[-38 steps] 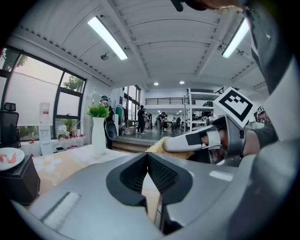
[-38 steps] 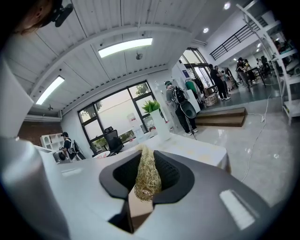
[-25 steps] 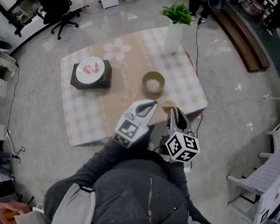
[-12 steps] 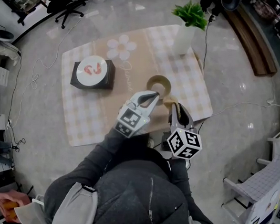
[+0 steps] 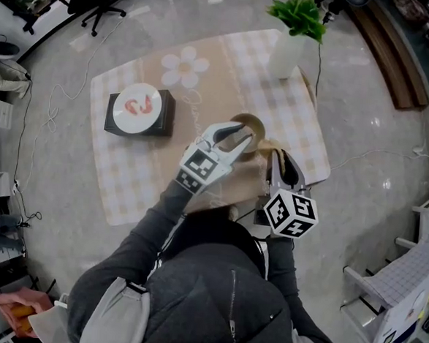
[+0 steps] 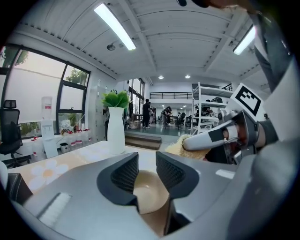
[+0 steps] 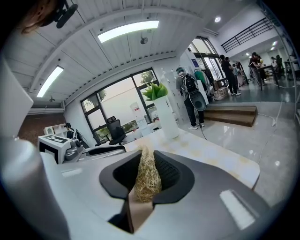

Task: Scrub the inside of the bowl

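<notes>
Left gripper [image 5: 240,135]: jaws a little apart and just been opening, nothing pinched. In the left gripper view [image 6: 146,159] the tan bowl [image 6: 147,190] shows through the gap, beyond the pads. Only a slice of its inside is visible there; the rest is hidden by the jaw bodies.

In the head view the bowl [image 5: 251,122] sits on the table [image 5: 126,175], on the checked cloth, right of centre. The left tips overlap its near rim. Can't tell whether they touch the rim or hover above it. Part of the bowl is covered by the gripper.

Right gripper [image 5: 281,158]: jaws clamped on a straw-coloured scrubber [image 7: 148,178]. Right gripper view [image 7: 147,161] shows the fibres squeezed flat between the pads and sticking up past the tips. From the head view the scrubber [image 5: 267,145] is only a small pale tuft just beside the bowl's right edge; contact with the bowl is unclear. It also shows in the left gripper view as a fuzzy lump [image 6: 180,146] at the right gripper's tip.

A white vase [image 5: 287,56] with a green plant [image 5: 299,15] stands at the far right corner of the table, well apart from the bowl. A black box [image 5: 139,110] with a round white top sits at the left. The red mark on the top is too small to read.

The person's grey jacket [image 5: 213,299] fills the lower head view and hides the near table edge and both hands.
</notes>
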Motion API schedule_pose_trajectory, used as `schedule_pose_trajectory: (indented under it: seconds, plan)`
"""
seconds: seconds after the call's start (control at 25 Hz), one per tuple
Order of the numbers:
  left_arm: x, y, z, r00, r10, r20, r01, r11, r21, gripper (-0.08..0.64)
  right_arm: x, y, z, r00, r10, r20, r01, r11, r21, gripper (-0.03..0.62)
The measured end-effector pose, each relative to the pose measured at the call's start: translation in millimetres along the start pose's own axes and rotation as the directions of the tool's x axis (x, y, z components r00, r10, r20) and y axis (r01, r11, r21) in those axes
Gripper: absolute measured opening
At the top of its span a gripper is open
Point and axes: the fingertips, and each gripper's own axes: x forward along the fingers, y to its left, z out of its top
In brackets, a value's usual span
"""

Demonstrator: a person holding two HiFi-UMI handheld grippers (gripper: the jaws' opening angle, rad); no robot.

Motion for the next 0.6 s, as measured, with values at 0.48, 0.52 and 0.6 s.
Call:
schedule_pose_trajectory:
  seconds: [0.48,0.52,0.6]
  plan:
    - [14.8,5.3,-21.3,0.994,-0.096,-0.059,0.095,0.995,-0.016,0.398,15.9,-13.0,-1.5,0.999,-0.026,-0.031,0.026,1.0,-0.015,0.072]
    - [15.5,6.3,-22.6,0.994,-0.094,-0.061,0.093,0.995,-0.017,0.422,16.8,-13.3,-2.6,0.999,-0.028,-0.036,0.027,1.0,-0.015,0.072]
    - [17.3,7.7,-25.0,0.993,-0.094,-0.067,0.093,0.996,-0.019,0.462,18.3,-14.0,-4.3,0.999,-0.029,-0.044,0.029,1.0,-0.013,0.072]
